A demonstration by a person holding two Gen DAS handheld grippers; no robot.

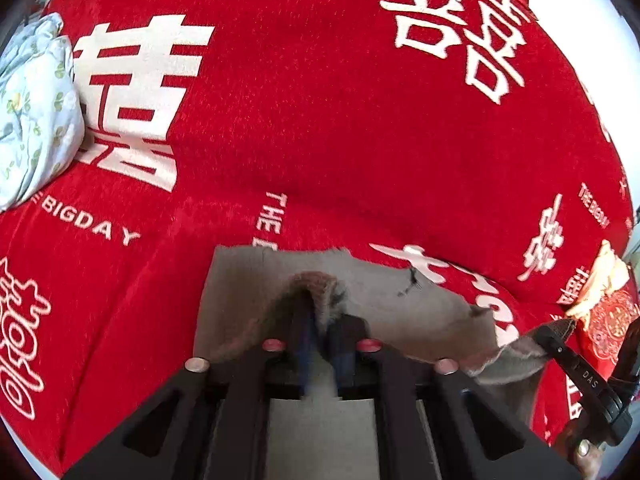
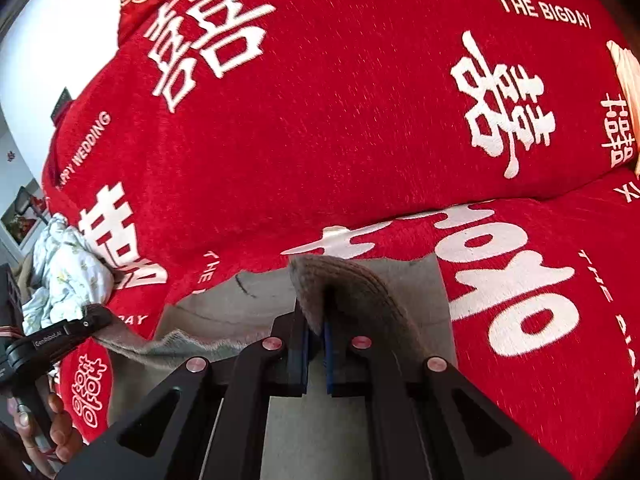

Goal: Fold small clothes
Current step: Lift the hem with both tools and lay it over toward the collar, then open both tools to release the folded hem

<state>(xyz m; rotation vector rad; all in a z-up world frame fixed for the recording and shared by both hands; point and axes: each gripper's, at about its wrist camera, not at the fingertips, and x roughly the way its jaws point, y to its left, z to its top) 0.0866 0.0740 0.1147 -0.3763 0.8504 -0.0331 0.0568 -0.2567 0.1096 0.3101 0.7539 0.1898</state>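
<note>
A small grey garment [image 1: 248, 300] with a brownish ribbed edge lies on a red wedding blanket [image 1: 320, 120]. My left gripper [image 1: 322, 320] is shut on a pinched fold of its edge. My right gripper [image 2: 318, 316] is shut on another part of the same garment [image 2: 360, 292]. Each gripper shows at the side of the other's view: the right one [image 1: 560, 344] holding the cloth's far corner, the left one [image 2: 86, 322] likewise. The cloth hangs stretched between them, just above the blanket.
A crumpled white floral cloth [image 1: 32, 108] lies at the left, also in the right wrist view [image 2: 68, 272]. A red embroidered pillow [image 1: 612, 320] sits at the right edge. White wall lies beyond the bed.
</note>
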